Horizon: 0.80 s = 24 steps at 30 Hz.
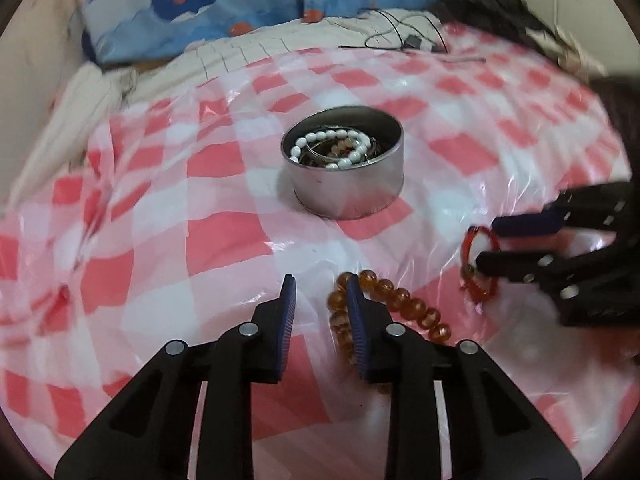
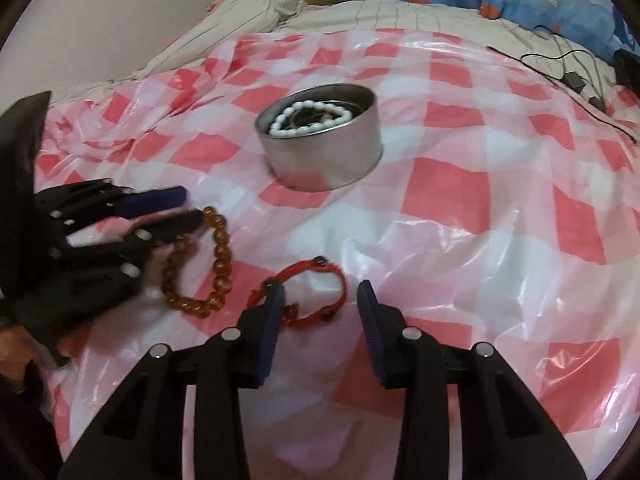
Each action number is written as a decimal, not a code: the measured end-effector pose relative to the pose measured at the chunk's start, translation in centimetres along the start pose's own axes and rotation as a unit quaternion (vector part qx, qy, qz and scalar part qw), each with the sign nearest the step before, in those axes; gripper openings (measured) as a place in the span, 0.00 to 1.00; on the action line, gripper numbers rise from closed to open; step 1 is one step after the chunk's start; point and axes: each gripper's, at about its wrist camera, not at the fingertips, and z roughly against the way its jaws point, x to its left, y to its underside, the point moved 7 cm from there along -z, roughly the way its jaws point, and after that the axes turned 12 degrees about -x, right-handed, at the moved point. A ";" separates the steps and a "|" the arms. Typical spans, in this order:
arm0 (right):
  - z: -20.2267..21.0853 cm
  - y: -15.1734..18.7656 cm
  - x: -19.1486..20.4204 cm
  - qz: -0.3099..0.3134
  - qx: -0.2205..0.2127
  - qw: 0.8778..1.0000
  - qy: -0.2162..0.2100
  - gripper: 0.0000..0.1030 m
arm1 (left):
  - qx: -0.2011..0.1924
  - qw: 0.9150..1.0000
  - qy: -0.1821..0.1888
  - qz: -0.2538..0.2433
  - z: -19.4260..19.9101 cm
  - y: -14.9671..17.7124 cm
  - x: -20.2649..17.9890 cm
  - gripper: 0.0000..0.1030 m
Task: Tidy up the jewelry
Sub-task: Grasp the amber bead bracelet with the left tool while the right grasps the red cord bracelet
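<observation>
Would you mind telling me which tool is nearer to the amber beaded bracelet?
Left. The left tool has one finger over the amber beaded bracelet; the right tool is off to its side, at the red cord bracelet.

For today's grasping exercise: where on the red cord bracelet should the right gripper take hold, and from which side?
Grip the red cord bracelet at its near-left arc, coming from above. It lies flat as an open loop, so one finger of the right gripper can go inside the ring and one outside, pinching the thin cord.

One tin (image 2: 320,160), three bracelets: white (image 2: 308,118), amber (image 2: 218,264), red (image 2: 316,292); two pillows (image 1: 192,12).
</observation>
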 end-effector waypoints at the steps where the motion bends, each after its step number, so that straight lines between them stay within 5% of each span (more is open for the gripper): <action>1: -0.2 0.1 0.1 0.011 0.001 1.000 0.007 0.37 | 0.004 1.000 0.001 0.007 -0.1 0.2 0.3 0.24; 3: -0.4 0.1 0.6 0.036 -0.001 0.999 0.017 0.37 | 0.009 1.000 0.002 0.009 -0.5 0.5 0.3 0.29; 7: -0.1 0.2 0.7 0.055 -0.002 0.998 0.015 0.07 | 0.015 1.000 -0.001 -0.020 -1.1 0.8 -0.6 0.30; 10: 0.4 -0.3 -0.4 0.039 -0.009 0.999 0.030 0.05 | 0.009 1.000 0.000 -0.026 -0.9 0.6 -0.9 0.30; 14: 0.8 -0.6 -2.0 0.015 -0.012 0.999 0.047 0.05 | 0.025 0.999 0.004 -0.046 -1.4 1.1 -1.5 0.27; 16: 0.8 -0.7 -2.3 0.012 -0.010 0.999 0.046 0.05 | 0.023 0.998 0.004 -0.056 -1.2 1.1 -1.9 0.10; 18: 0.6 -0.6 -2.4 0.001 -0.007 0.999 0.040 0.06 | 0.014 0.999 0.007 -0.052 -0.7 0.7 -1.9 0.10; 21: 0.3 -0.3 -2.4 0.000 -0.004 0.999 0.041 0.24 | -0.008 0.999 0.023 -0.021 0.1 -0.2 -1.5 0.10; 24: 0.0 -0.1 -2.2 0.014 0.000 0.999 0.050 0.26 | -0.015 0.999 0.026 -0.017 0.3 -0.5 -1.5 0.10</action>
